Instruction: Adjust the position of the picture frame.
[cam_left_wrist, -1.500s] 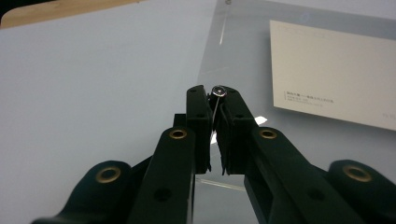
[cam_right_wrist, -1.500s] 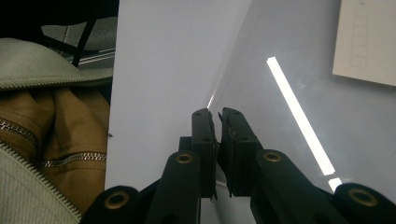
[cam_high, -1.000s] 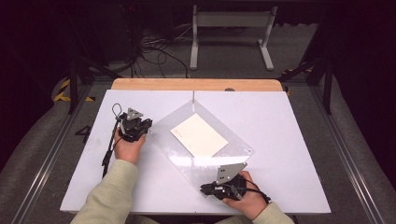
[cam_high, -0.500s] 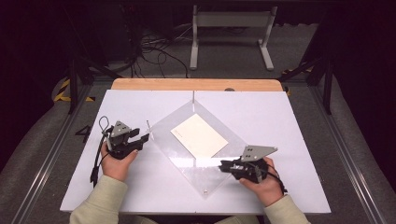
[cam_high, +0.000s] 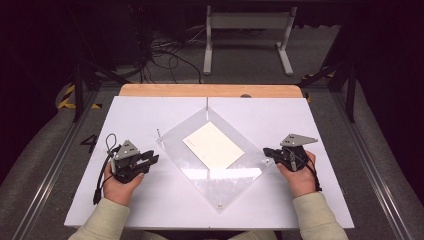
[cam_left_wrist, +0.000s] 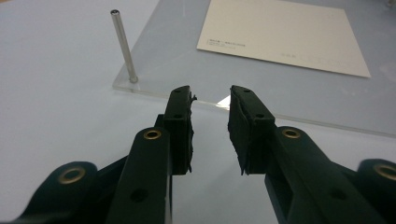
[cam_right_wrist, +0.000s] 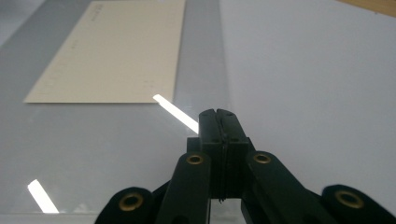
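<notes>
Clear acrylic sheet (cam_high: 215, 165) flat on white table (cam_high: 150, 210), turned diamond-wise at table centre. Cream card (cam_high: 213, 145) lying on sheet, toward 12 o'clock of sheet's middle; printed line along one edge, too small to read. Thin metal post (cam_high: 158, 135) upright at sheet's 9 o'clock corner; second post (cam_high: 207, 103) at its 12 o'clock corner.

Left gripper (cam_high: 150, 159) at 9 o'clock of sheet, held in left hand (cam_high: 120, 186), just beside sheet's edge, not touching. Jaws apart with a modest gap, nothing between; just been closing. In left gripper view, pads (cam_left_wrist: 182, 126) aimed at sheet's near edge, post to 11 o'clock.

Right gripper (cam_high: 267, 152) at 3 o'clock of sheet, held in right hand (cam_high: 299, 177), tips at sheet's corner. Jaws together, pads meeting, nothing clamped. In right gripper view, closed tips (cam_right_wrist: 217, 116) over sheet's border, card toward 11 o'clock.

Wooden strip (cam_high: 210, 90) along table's 12 o'clock edge.
</notes>
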